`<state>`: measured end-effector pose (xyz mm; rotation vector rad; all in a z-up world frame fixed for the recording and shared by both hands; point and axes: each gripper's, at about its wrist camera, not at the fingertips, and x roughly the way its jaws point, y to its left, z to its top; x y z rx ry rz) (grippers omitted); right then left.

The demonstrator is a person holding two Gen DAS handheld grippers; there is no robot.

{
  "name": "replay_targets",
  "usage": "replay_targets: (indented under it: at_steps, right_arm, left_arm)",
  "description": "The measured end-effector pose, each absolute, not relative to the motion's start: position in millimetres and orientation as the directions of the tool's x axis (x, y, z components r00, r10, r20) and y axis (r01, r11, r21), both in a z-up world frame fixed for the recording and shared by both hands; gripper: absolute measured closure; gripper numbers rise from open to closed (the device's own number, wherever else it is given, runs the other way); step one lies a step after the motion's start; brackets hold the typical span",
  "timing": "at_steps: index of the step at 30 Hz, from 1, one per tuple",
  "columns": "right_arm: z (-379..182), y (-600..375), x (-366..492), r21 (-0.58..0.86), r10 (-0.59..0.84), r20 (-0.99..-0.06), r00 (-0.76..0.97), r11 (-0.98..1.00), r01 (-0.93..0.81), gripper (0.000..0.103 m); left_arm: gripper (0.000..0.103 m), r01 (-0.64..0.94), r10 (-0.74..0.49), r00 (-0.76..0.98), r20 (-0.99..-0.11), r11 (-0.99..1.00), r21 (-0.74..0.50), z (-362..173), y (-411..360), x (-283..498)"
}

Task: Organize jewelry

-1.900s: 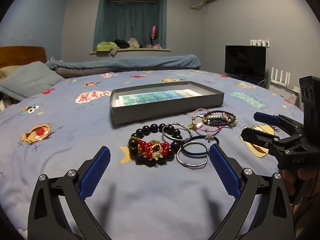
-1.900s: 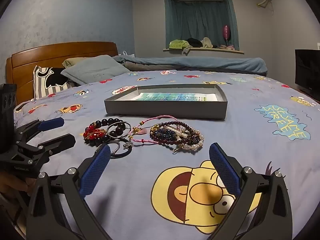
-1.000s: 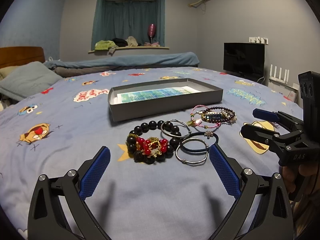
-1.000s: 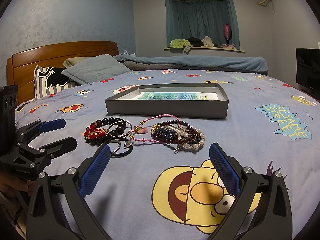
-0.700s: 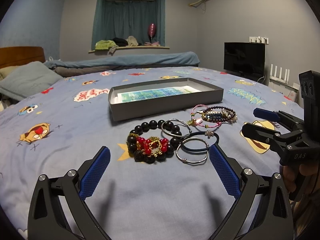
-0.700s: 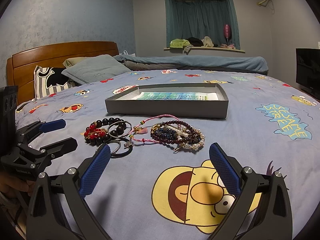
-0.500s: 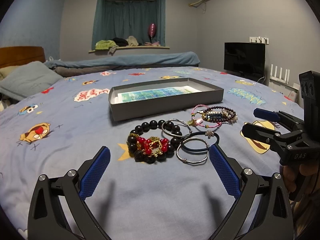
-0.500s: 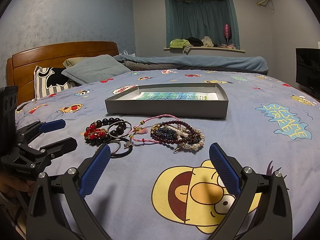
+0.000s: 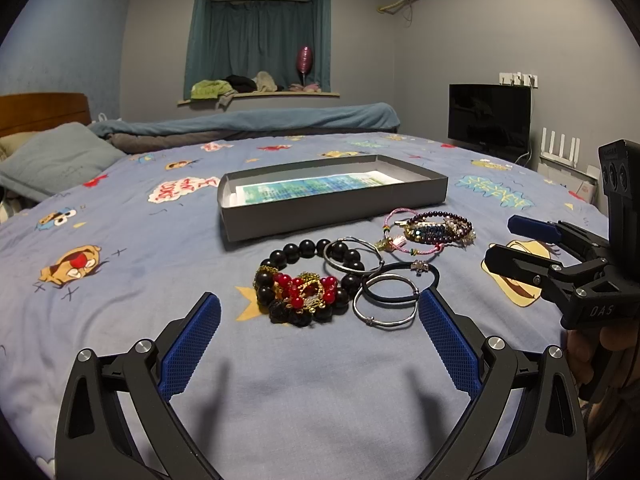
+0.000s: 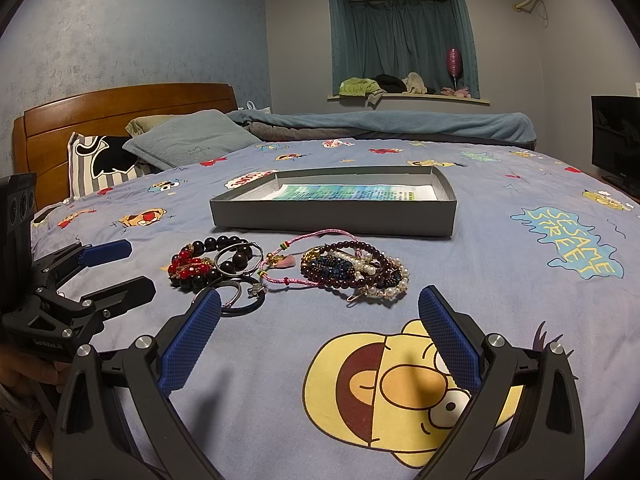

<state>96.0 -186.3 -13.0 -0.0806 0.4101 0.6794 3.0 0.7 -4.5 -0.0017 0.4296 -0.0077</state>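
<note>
Your left tongs [image 9: 319, 312] hang spread wide above the bed [image 9: 120, 248], pinching nothing, their blue pads either side of the nearest jewelry without touching it. Starting at the left of the pile, the black bead bracelet [image 9: 304, 248] lies on the cartoon-print sheet with the red and gold bead bracelet [image 9: 304, 290] resting on its near side. Just right of these, a silver bangle [image 9: 352, 256] overlaps the black beads, and nearer to you a second silver bangle [image 9: 386, 300] lies across a black hair tie [image 9: 434, 276] that carries a small metal charm. Further right, a pink cord bracelet [image 9: 394, 232] loops beside and touches a tangled heap of dark purple, blue and pearl bead bracelets [image 10: 356, 270]. Behind the whole pile, near it but apart, sits the shallow grey box [image 9: 332, 210], open-topped, with a green and blue printed sheet [image 9: 316, 186] lying flat inside; none of the jewelry is in it. At the far right, your right tongs [image 10: 319, 312] are likewise spread, holding nothing, hovering over a yellow cartoon face [image 10: 404, 388] on the sheet, with the bead heap just ahead of them. Beyond the bed, a dark television [image 9: 490, 118] stands against the right wall.
</note>
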Motion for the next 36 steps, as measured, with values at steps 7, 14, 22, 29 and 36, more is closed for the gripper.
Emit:
replay_targets:
  at_steps: [7,14,22,29,36]
  right_arm:
    - [-13.3,-186.3,95.8,0.06,0.594,-0.394,0.701,0.778,-0.625,0.005]
    - [-13.5,-187.3,96.9,0.061,0.594,-0.394,0.701,0.778,-0.625,0.005]
    - [-14.2,-186.5,94.8,0.066,0.595,-0.394,0.701,0.779,-0.624,0.005]
    - [-8.1,-187.6,99.0,0.075,0.599,-0.402,0.693,0.776,-0.627,0.005]
    - [-2.1,-192.7,112.2,0.087,0.568,-0.412,0.713,0.803,-0.59,0.01]
  left_arm:
    - [0.005,0.007,-0.007,0.909,-0.417,1.0,-0.003,-4.3,0.5,3.0]
    - [0.005,0.006,-0.007,0.909,-0.418,1.0,-0.003,-4.1,0.4,3.0]
    - [0.005,0.008,-0.01,0.907,-0.42,1.0,-0.008,-5.4,1.5,2.9]
    - [0.005,0.002,-0.016,0.902,-0.432,1.0,-0.031,-8.7,6.7,7.7]
    - [0.005,0.003,-0.01,0.902,-0.432,1.0,-0.016,-6.3,5.6,11.5]
